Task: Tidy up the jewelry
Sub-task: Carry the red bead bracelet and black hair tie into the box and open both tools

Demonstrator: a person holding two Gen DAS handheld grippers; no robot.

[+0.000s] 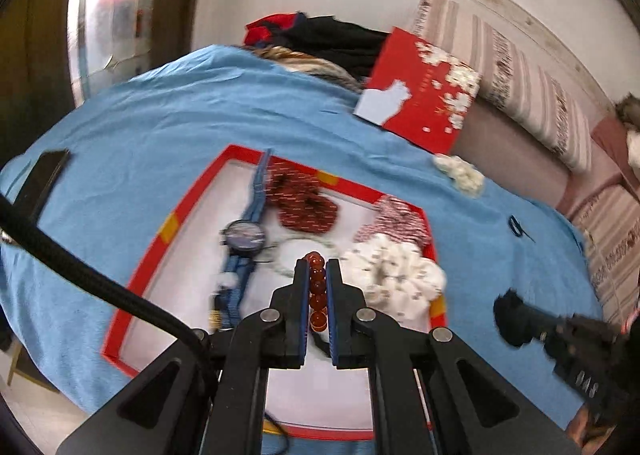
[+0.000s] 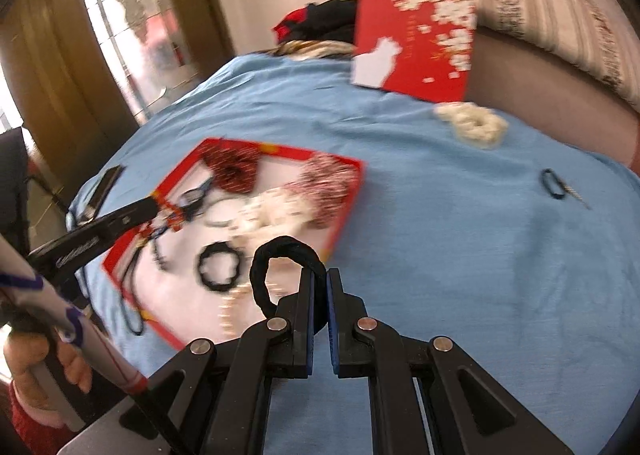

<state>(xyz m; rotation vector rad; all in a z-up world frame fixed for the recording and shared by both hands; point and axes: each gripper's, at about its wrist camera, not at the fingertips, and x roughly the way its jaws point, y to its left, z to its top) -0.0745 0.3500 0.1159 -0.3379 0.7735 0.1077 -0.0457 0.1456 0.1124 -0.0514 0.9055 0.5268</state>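
Note:
A red-rimmed box tray [image 1: 140,267] with a white floor lies on the blue cloth; it also shows in the right wrist view [image 2: 344,215]. It holds a blue watch [image 1: 244,235], a dark red scrunchie [image 1: 304,203], a red-and-white scrunchie [image 1: 396,223], a white scrunchie [image 1: 396,279] and a black hair tie [image 2: 218,265]. My left gripper [image 1: 318,267] is shut on a red bead bracelet [image 1: 317,295] above the tray. My right gripper [image 2: 320,275] is shut on a black hair tie [image 2: 280,255] at the tray's near right corner.
The red box lid [image 1: 424,103] leans at the back against a striped cushion [image 1: 520,71]. A cream scrunchie [image 2: 472,123] and a small dark blue hair tie [image 2: 554,183] lie loose on the cloth to the right. A dark phone [image 1: 48,179] lies left of the tray.

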